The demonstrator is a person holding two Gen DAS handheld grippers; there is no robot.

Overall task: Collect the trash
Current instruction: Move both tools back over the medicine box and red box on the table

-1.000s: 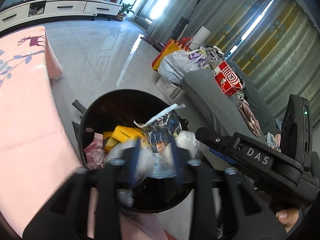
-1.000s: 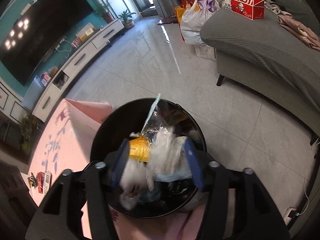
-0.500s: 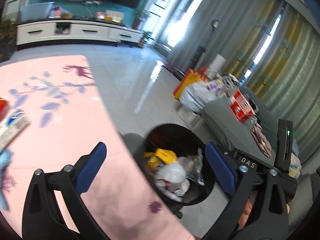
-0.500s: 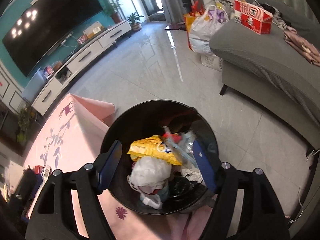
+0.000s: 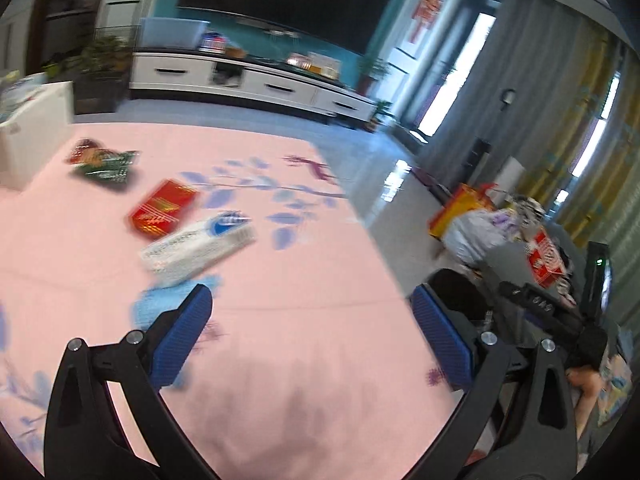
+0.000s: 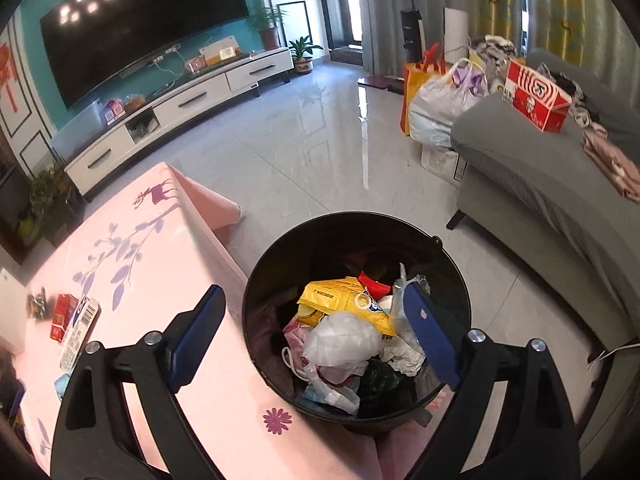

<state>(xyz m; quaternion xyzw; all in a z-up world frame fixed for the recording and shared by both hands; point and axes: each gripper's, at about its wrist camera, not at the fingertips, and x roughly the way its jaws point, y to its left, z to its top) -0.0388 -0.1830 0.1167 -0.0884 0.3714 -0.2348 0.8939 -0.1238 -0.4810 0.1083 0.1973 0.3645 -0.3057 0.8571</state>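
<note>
the left gripper (image 5: 312,336) hangs spread wide and empty over the pink table (image 5: 304,264), where a red packet (image 5: 162,209), a white box (image 5: 196,246) and a green wrapper (image 5: 102,160) lie farther off. the right gripper (image 6: 316,334) is opening, nothing between its jaws, above the black bin (image 6: 280,264) full of trash (image 6: 344,332) by the table's right edge.

Open tablecloth (image 5: 320,280) before boxes (image 5: 196,240)

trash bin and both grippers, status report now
Left gripper open, empty, over pink tablecloth. Right gripper opening, empty, above black bin holding trash. Red packet, white box still on table. Nothing in the way.
</note>
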